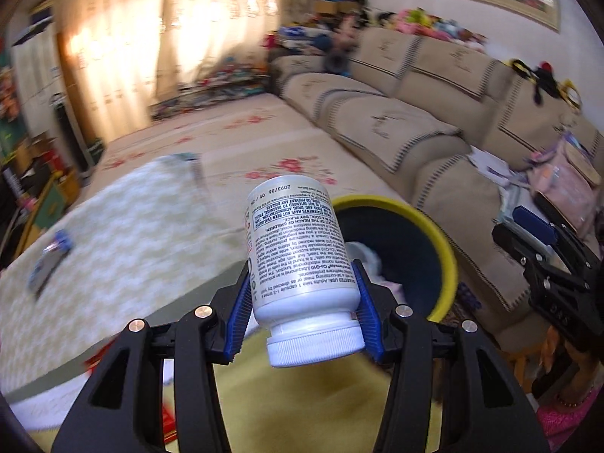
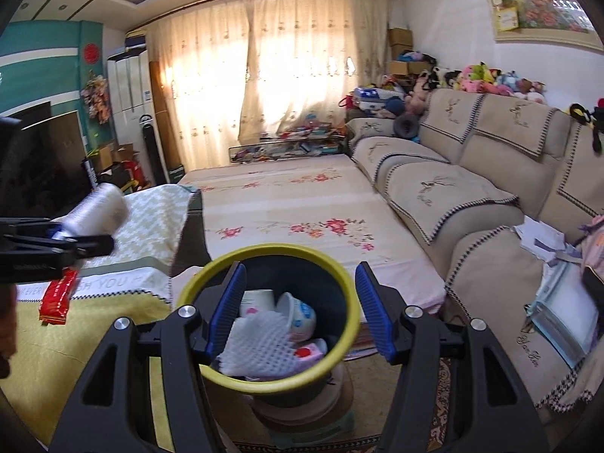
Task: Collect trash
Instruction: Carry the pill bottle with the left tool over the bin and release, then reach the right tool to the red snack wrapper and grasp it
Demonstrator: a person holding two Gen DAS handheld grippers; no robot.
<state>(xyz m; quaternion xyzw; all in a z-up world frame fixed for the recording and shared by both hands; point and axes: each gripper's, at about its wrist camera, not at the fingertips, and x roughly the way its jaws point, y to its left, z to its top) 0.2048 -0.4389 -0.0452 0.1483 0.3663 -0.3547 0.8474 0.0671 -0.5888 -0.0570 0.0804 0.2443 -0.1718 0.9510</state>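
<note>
My left gripper (image 1: 304, 315) is shut on a white pill bottle (image 1: 298, 260), cap end toward the camera, held in the air just left of the yellow-rimmed dark trash bin (image 1: 443, 241). In the right wrist view the bottle (image 2: 100, 209) and the left gripper (image 2: 56, 245) show at the left edge. My right gripper (image 2: 300, 309) is open and empty, hovering over the bin (image 2: 211, 271), which holds cups, white foam netting (image 2: 260, 336) and other trash. The right gripper also shows at the right of the left wrist view (image 1: 547, 249).
A red snack wrapper (image 2: 56, 296) lies on the yellow cloth of the table (image 2: 75, 347). A blue packet (image 1: 51, 258) lies on the patterned cloth. A beige sofa (image 2: 472, 196) runs along the right, and a floral-covered surface (image 2: 287, 204) lies beyond the bin.
</note>
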